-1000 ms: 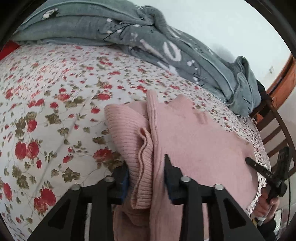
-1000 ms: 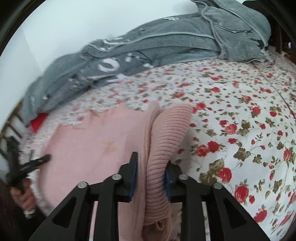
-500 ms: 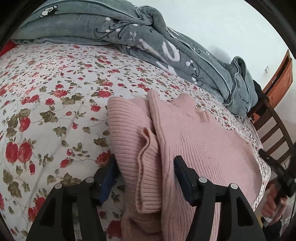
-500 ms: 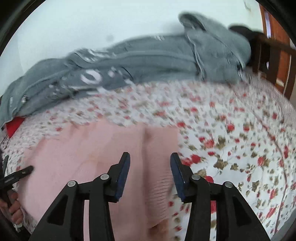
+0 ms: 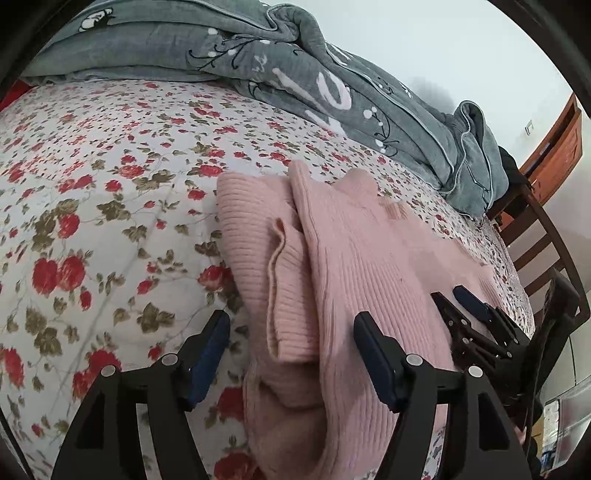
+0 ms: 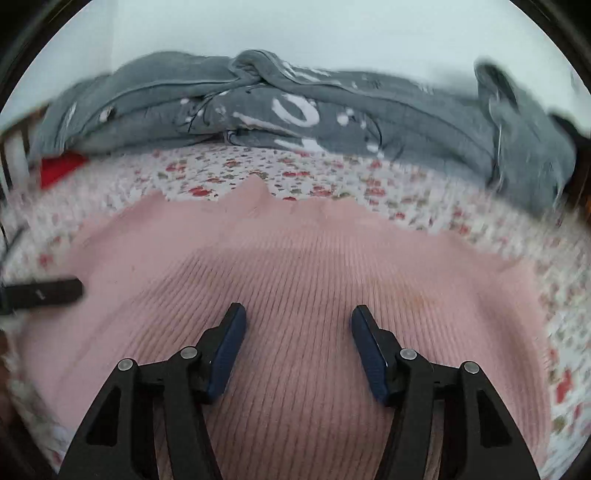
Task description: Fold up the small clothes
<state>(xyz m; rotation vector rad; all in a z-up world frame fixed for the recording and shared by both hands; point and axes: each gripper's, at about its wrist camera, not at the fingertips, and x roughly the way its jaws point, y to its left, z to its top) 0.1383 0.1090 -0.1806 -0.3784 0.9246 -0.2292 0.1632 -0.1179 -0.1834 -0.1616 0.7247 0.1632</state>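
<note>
The pink sweater (image 5: pixel 354 266) lies on the floral bed (image 5: pixel 92 192). The left tool (image 5: pixel 291 354) is released, its folded sleeve at 12 o'clock between the jaws. The right tool (image 6: pixel 297 347), also released, hovers over the sweater's body.

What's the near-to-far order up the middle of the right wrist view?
right gripper, jaws open → pink sweater → floral bedsheet → grey quilt → white wall
</note>
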